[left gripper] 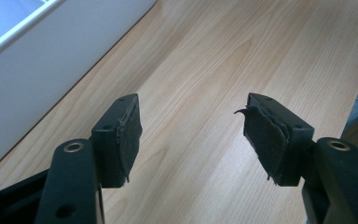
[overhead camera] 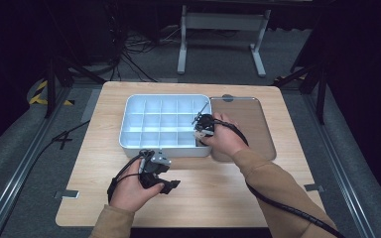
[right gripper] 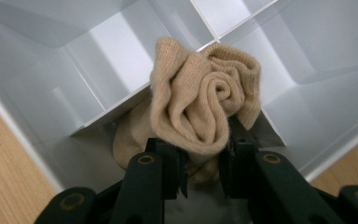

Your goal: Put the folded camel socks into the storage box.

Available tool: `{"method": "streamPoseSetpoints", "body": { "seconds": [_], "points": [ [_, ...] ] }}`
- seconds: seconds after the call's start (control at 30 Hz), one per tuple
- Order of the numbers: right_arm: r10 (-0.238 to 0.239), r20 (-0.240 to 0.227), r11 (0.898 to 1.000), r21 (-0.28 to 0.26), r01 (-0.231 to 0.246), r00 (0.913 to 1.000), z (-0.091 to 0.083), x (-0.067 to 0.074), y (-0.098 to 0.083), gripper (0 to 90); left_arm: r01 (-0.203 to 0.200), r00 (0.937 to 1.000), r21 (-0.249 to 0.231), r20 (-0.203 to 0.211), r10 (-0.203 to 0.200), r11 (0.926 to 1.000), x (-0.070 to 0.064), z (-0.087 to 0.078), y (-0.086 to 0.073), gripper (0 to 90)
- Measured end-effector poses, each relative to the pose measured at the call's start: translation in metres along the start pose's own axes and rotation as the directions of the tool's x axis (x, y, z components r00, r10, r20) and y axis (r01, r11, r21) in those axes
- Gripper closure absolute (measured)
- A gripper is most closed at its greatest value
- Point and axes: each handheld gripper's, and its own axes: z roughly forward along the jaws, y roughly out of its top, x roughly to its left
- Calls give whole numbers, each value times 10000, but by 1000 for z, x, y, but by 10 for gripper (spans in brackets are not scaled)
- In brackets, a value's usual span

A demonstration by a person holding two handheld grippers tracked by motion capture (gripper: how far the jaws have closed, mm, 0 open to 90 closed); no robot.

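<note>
Fabric fills the middle of the right gripper view: a rolled-up beige knitted sock (right gripper: 200,107), its coils showing like a rosette, is clenched between the black jaws of our right tool (right gripper: 204,165), which press on it from both sides. The roll sits over the dividers of the white plastic compartment tray (right gripper: 51,56), its lower end hanging into the cell at the tray's near right corner, and a looser tail of the same cloth lies against that cell's wall. In the high view our right tool (overhead camera: 202,130) is at that near right corner of the tray (overhead camera: 129,126), with the hand wrapped around it. Just right of the tray, touching its side, lies a flat brown rectangular tray (overhead camera: 250,119). Our left tool (overhead camera: 171,185) rests low over the pale wooden counter (overhead camera: 218,193), near the tray's near wall and well apart from the sock. In the left gripper view its jaws stand wide and released, with bare wood between the worn black pads (left gripper: 129,135).
</note>
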Motion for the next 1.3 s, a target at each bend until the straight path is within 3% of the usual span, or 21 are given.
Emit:
{"method": "streamPoseSetpoints", "body": {
  "seconds": [0.27, 0.5, 0.6, 0.7, 0.77, 1.03, 1.3],
  "points": [
    [100, -192, 9981, 605, -88, 9998, 13, -2, 5, 726, 128, 9999, -31, -113, -128, 9999, 1, -4, -6, 372],
    [-39, -164, 9993, 359, 44, 9999, 11, -2, 3, 712, 130, 9999, -13, -104, -131, 9999, 1, -4, -5, 371],
    [-61, -271, 9997, 249, 68, 9996, 7, -1, 2, 646, 117, 9999, -25, -123, -118, 9999, 1, -5, -4, 371],
    [-135, -295, 9999, 13, 135, 9995, 1, 1, 1, 593, 93, 9999, -50, -69, -94, 9999, 2, -3, -3, 371],
    [63, -243, 9997, -249, -69, 9997, -3, 0, -1, 553, 109, 9999, -26, -70, -109, 9999, 2, -3, -3, 369],
    [323, -403, 9940, -1036, -363, 9987, -23, -3, -8, 527, -5, 10000, 43, -19, 5, 10000, 0, 0, 1, 365],
    [706, -668, 9756, -2032, -828, 9953, -42, -3, -13, 513, -38, 10000, 31, 32, 38, 10000, -1, 2, 2, 364]
  ]
}}
